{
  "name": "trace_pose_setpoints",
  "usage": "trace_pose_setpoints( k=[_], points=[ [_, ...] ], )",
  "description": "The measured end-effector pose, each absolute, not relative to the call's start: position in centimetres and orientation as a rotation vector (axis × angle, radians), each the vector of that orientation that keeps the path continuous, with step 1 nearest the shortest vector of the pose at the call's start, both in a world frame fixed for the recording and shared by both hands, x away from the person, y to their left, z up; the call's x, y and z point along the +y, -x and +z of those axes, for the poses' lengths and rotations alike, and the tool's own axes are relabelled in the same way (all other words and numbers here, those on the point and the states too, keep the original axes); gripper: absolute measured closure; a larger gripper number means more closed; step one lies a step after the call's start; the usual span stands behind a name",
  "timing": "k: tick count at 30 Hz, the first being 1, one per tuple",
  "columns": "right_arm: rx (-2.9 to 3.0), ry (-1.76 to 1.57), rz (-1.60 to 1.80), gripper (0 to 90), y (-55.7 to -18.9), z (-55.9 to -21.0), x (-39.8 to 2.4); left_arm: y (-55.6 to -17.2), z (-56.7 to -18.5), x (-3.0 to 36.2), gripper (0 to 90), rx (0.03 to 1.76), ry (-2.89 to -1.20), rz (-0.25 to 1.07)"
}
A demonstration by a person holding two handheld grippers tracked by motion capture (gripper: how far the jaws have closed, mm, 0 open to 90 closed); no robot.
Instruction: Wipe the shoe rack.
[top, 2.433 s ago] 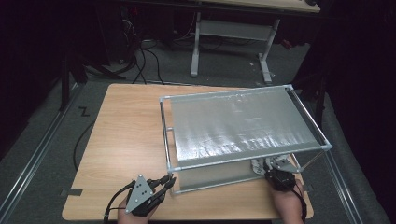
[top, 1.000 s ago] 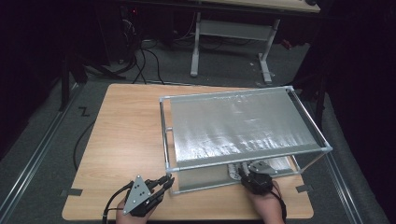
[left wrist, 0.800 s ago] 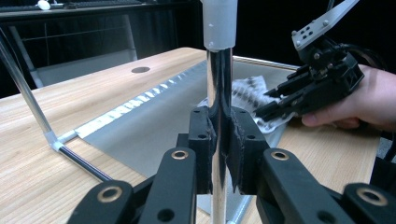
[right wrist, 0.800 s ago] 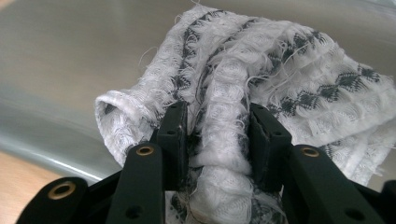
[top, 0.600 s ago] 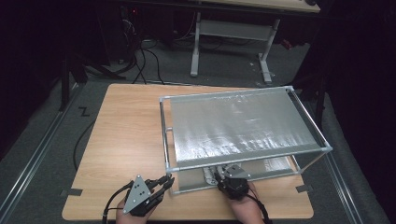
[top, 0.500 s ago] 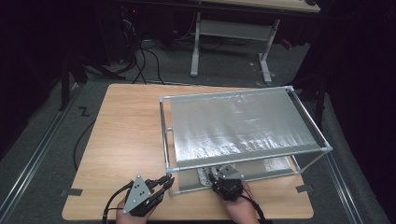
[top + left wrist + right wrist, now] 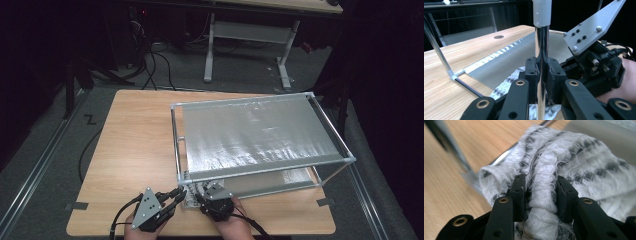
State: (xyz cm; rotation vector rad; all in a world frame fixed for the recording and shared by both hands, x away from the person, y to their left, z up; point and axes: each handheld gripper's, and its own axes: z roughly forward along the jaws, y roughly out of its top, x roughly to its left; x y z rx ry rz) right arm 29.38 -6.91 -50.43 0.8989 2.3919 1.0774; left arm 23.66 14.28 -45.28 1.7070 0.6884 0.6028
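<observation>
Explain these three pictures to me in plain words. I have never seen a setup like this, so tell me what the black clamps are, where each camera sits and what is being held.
A person sits at a wooden table and works with two hand-held clamps, each with two black jaws. The high view looks down from above: the left gripper and the right gripper sit at the near edge, by a metal-framed rack with a silvery sheet across its top. The other two pictures come from cameras riding on the clamps. In the left gripper view, the jaws are clamped on the rack's shiny upright post, steadying it. In the right gripper view, the jaws pinch a bunched fold of a white cloth with grey stripes, which lies at the rack's near corner.
</observation>
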Motion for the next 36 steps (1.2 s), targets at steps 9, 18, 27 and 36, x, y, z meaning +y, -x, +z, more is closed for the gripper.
trace_pose_setpoints(
  k=[9,18,27,36],
  points=[
    [2.403,-0.851,1.082,64.8,-29.6,-50.4,-7.2,-23.6,-45.3,14.2,80.6,0.679,-1.706,0.602],
    [2.359,-0.899,1.026,64.9,-30.3,-50.3,-9.8,-23.6,-45.3,14.2,80.6,0.675,-1.708,0.603],
    [2.276,-1.017,0.959,65.2,-31.2,-50.1,-15.2,-23.7,-45.2,14.3,80.7,0.669,-1.715,0.598],
    [2.142,-1.212,0.915,67.9,-33.0,-50.1,-22.7,-23.9,-45.2,14.7,80.5,0.673,-1.720,0.617]
  ],
)
